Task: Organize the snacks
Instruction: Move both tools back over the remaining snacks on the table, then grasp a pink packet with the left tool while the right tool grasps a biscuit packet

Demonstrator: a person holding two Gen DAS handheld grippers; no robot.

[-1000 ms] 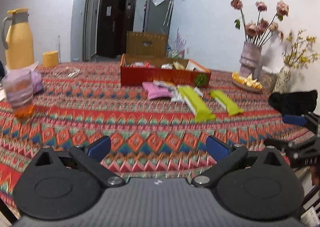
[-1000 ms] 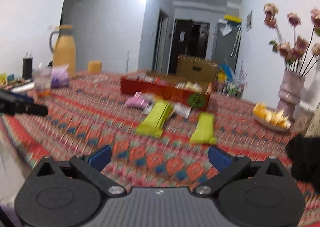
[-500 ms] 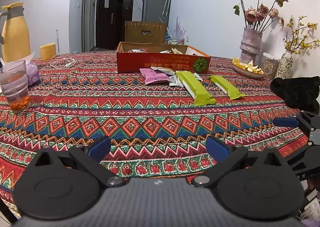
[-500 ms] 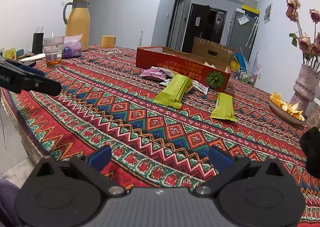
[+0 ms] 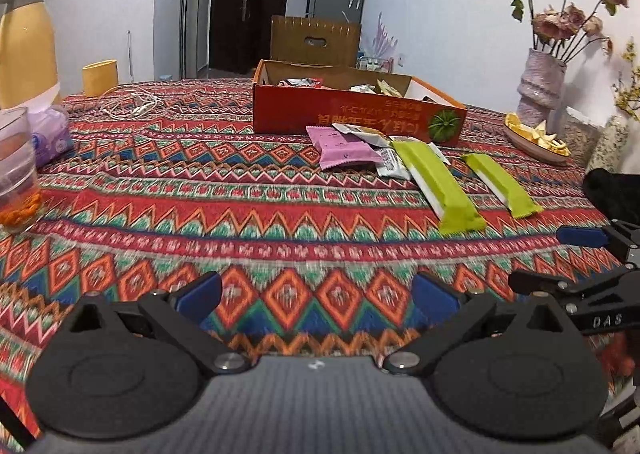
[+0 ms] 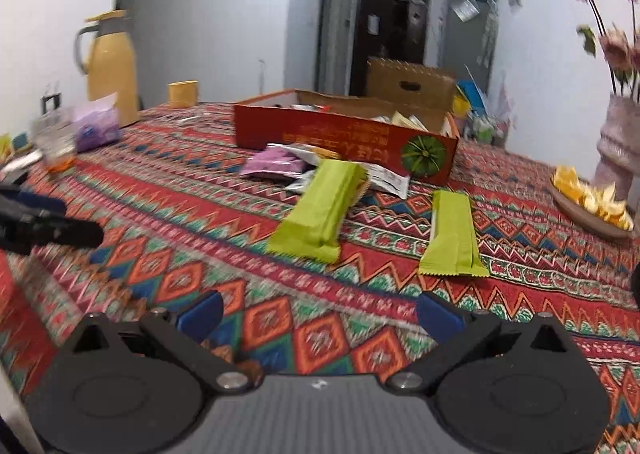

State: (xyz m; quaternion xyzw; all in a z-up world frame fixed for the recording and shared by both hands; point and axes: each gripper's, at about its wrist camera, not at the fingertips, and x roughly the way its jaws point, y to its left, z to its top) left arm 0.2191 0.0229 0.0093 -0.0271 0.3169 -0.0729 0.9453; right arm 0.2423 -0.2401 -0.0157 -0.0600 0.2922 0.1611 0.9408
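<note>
A red cardboard box holding several snack packets stands mid-table. In front of it lie a pink packet, white packets, a large green pack and a smaller green pack. My left gripper hovers open and empty over the near tablecloth, well short of the snacks. My right gripper is open and empty too, a short way before the two green packs. In the left wrist view the right gripper shows at the right edge.
A patterned tablecloth covers the table. On the left stand a glass, a purple bag, a yellow jug and a yellow cup. At right are a fruit plate, a vase of flowers and a black cloth.
Both grippers have moved forward over the table toward the snacks, which now look nearer and larger. Both stay open and empty.
</note>
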